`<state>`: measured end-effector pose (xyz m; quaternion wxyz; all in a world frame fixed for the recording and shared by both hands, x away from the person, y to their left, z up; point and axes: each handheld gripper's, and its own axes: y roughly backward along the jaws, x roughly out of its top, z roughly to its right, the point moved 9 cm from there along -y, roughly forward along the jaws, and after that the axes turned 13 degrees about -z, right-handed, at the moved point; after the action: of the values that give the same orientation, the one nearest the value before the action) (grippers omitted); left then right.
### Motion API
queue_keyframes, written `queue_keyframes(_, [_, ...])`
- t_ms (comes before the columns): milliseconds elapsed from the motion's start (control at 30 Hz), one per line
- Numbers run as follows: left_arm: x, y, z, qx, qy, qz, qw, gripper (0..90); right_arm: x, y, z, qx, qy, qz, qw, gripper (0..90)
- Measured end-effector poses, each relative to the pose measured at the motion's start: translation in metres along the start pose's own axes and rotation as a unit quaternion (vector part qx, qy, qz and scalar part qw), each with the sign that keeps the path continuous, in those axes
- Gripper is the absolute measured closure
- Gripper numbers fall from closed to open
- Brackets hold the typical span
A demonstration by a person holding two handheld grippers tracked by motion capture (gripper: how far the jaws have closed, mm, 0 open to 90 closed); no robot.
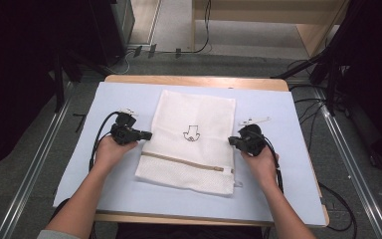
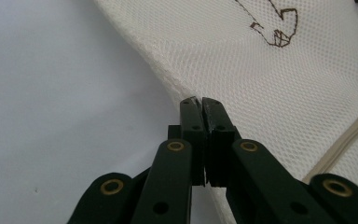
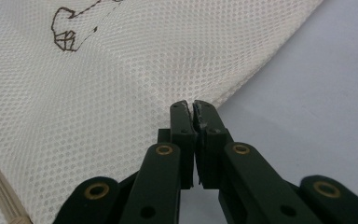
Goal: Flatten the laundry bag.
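Note:
A white mesh bag (image 1: 191,144) lies flat on a pale blue mat (image 1: 278,189). It carries a small brown line drawing (image 1: 192,134) and a beige zipper (image 1: 179,162) near its front end. My left gripper (image 1: 148,135) sits at the bag's left edge, its jaws shut on the mesh border (image 2: 197,100). My right gripper (image 1: 231,141) is at the right edge, pinching the mesh (image 3: 190,103), which puckers just beyond the tips. The bag (image 2: 261,70) spreads to the right in the left gripper view. In the right gripper view the bag (image 3: 98,93) spreads to the left.
The mat covers a wooden table (image 1: 194,80). Bare mat lies on both sides of the bag and in front of it. Cables (image 1: 97,144) trail from each gripper toward the person. Dark stands and floor rails (image 1: 40,159) flank the table.

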<state>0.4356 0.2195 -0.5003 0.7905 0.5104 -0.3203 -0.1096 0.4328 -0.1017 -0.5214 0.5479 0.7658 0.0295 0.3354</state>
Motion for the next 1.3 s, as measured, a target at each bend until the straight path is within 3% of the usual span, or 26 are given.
queue_keyframes(433, [-0.014, -0.002, 0.011, 0.005, 0.020, -0.002, 0.9998, 89.2, 0.016, -0.005, 0.010, 0.003, 0.009, -0.007, 0.9999, 88.7])
queue_keyframes(767, [-0.013, -0.006, 0.004, -0.005, 0.029, 0.000, 0.9996, 88.5, 0.010, -0.007, 0.009, 0.007, 0.005, -0.021, 0.9998, 87.8])
queue_keyframes(867, [-0.013, -0.005, 0.003, 0.001, 0.026, 0.003, 0.9996, 87.8, 0.009, -0.007, 0.009, 0.009, 0.002, -0.021, 0.9997, 86.5])
queue_keyframes(1033, [-0.012, 0.003, 0.003, 0.021, 0.021, 0.007, 0.9995, 70.2, 0.009, 0.002, 0.011, 0.013, -0.011, 0.000, 0.9999, 76.3])
queue_keyframes(1133, [-0.011, 0.009, 0.004, 0.018, 0.020, 0.011, 0.9996, 61.2, 0.008, 0.008, 0.008, 0.017, -0.010, 0.007, 0.9998, 74.1])
queue_keyframes(1300, [-0.006, 0.018, 0.011, 0.019, 0.010, 0.019, 0.9996, 56.1, 0.004, 0.016, 0.001, 0.023, -0.005, 0.011, 0.9997, 73.1])
